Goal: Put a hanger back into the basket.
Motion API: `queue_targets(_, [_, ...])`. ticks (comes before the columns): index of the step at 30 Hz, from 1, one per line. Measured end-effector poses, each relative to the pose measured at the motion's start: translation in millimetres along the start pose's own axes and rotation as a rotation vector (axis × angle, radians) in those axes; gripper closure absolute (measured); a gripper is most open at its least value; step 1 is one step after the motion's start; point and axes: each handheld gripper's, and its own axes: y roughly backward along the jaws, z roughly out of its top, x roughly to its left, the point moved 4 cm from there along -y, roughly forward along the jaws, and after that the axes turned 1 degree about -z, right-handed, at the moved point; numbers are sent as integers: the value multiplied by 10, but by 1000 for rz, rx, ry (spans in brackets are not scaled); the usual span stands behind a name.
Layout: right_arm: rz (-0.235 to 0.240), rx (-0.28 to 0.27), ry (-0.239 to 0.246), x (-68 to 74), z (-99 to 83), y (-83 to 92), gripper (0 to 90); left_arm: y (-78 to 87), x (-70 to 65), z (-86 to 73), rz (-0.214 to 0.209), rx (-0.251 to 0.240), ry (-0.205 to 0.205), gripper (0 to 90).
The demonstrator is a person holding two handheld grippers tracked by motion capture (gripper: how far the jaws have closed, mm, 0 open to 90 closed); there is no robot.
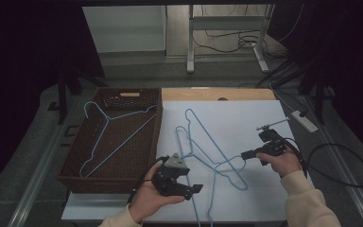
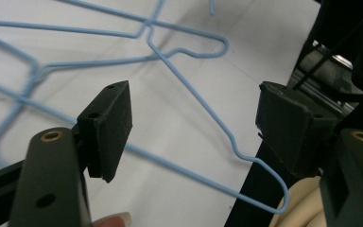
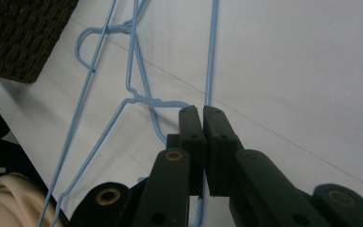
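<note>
Right gripper view: right tool (image 3: 202,113) clenched on a blue hanger wire (image 3: 211,56); left tool (image 2: 194,118) released above hangers.

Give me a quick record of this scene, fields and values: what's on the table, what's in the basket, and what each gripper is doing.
table: white sheet with a tangle of blue wire hangers
basket: brown woven basket, one blue hanger inside
left gripper: jaws open, nothing between them, near the tangle
right gripper: jaws shut on a hanger wire of the tangle

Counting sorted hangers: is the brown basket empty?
Not empty: one blue wire hanger lies inside the brown basket; other hangers lie on the white table.
</note>
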Motion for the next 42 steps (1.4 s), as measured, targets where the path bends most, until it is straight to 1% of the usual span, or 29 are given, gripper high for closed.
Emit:
queue_targets(1, [-1, 0, 1, 0, -1, 0, 875, -106, -35, 9, -8, 17, -9, 289])
queue_targets(2, [-2, -1, 2, 0, -1, -2, 875, -106, -35, 9, -8, 17, -9, 289])
queue_targets(3, [-2, -1, 2, 0, -1, -2, 875, -153, -44, 15, -11, 26, -11, 289])
queue_targets(4, [-4, -2, 5, 1, -4, -5, 875, -241, -51, 29, -13, 37, -7, 290])
queue_targets(6, [-5, -1, 6, 4, -5, -5, 875, -330, -51, 43, -17, 48, 1, 290])
queue_targets(9, [-3, -2, 7, 12, -9, 2, 875, -469, -43, 53, -12, 72, 6, 291])
queue_targets(14, [-2, -7, 10, 6, -25, 7, 875, -656, -10, 56, -8, 88, 34, 295])
queue_targets(18, [-1, -7, 12, -3, -34, 6, 875, -807, 6, 41, -5, 110, 49, 299])
queue_targets(22, [-4, -8, 13, 2, -35, 9, 875, -908, 26, 45, -8, 107, 76, 325])
queue_targets(23, [-5, -10, 13, 3, -35, 9, 875, -922, 29, 48, -8, 108, 74, 341])
queue_targets(25, [-5, -10, 14, 4, -35, 10, 874, -970, 26, 54, -15, 115, 86, 370])
queue_targets(27, [-5, -10, 15, 6, -35, 11, 874, -1020, 39, 49, -17, 132, 87, 410])
queue_targets(31, [-4, -13, 15, 6, -38, 16, 875, -1077, 63, 42, -33, 143, 102, 528])
queue_targets(36, [-2, -15, 16, -1, -44, 19, 874, -1117, 73, 42, -79, 149, 122, 681])
queue_targets(40, [-1, -15, 20, -7, -52, 20, 873, -1114, 99, 46, -106, 150, 150, 708])
queue_targets(42, [8, -18, 18, -3, -59, 31, 872, -1093, 111, 45, -105, 147, 155, 720])
